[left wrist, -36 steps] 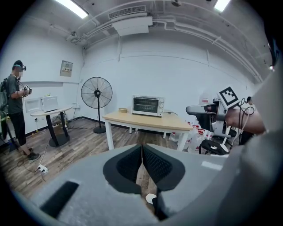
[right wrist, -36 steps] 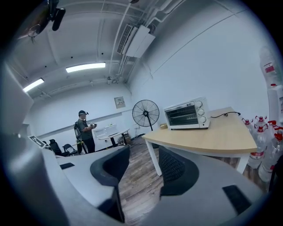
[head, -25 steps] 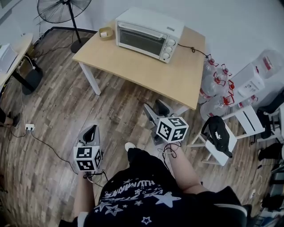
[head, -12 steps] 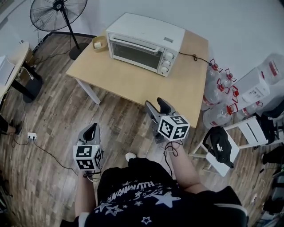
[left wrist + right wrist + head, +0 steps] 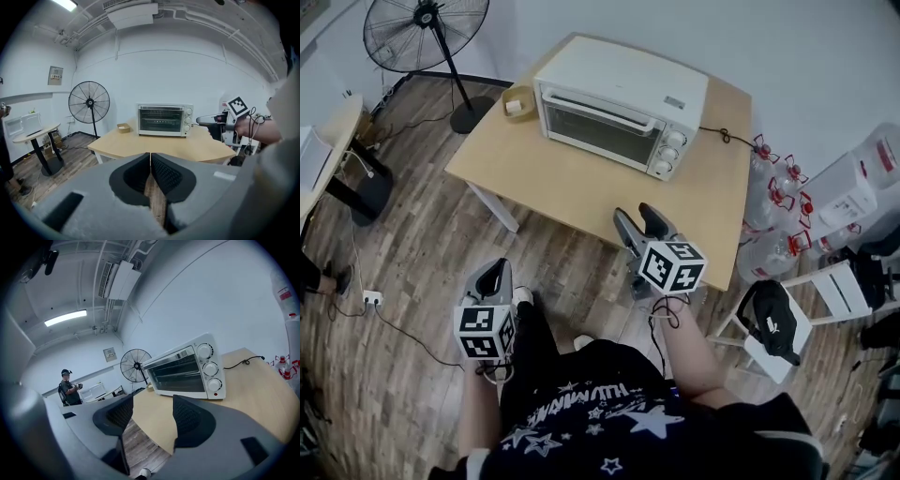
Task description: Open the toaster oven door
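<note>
As things look right now, task so far: not started; nothing is touching the oven, so all the opening is left to do.
Toaster oven (image 5: 623, 80): sits at the far side of the surface (image 5: 572, 187), with its front turned to the person.
Door (image 5: 598, 129): shut flat against the front of the oven, with a handle bar (image 5: 600, 105) along its top edge.
Right tongs (image 5: 635, 220): spread apart with nothing between them, held up by the near edge of the surface, pointing at the oven but well apart from it.
Left tongs (image 5: 492, 277): pressed together on nothing, held over the wood floor (image 5: 403, 244), off the surface and farther from the oven.
Small box (image 5: 517, 101): just beside the oven, not in front of the door.
Left to do: my guess is that one pair of tongs must go across to the handle bar, take hold of it and pull the door down.
Which pair: likely the right one, since it is nearer and ready to close on the bar.
</note>
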{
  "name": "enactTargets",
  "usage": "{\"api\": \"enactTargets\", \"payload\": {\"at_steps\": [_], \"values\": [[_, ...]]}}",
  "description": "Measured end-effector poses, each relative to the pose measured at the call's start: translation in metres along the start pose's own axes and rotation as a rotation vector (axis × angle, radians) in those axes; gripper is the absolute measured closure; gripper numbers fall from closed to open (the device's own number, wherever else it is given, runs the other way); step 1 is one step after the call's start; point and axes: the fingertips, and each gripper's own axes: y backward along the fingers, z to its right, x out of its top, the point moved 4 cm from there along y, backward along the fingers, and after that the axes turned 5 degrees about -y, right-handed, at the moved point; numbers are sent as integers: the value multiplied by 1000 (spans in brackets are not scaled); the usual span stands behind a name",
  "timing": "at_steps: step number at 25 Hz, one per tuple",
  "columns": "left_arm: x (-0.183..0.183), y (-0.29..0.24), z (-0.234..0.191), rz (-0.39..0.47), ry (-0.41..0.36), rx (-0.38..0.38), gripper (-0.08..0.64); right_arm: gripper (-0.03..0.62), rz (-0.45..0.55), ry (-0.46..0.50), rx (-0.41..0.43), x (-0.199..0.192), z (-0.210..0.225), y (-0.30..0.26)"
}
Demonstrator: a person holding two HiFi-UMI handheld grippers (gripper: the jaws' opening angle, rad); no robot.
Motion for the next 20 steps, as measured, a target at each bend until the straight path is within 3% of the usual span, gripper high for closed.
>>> {"api": "enactTargets", "payload": {"at_steps": [20], "values": [[107, -189, -113, 75, -159, -371, 538, 353, 210, -56, -388, 75, 17, -75]]}}
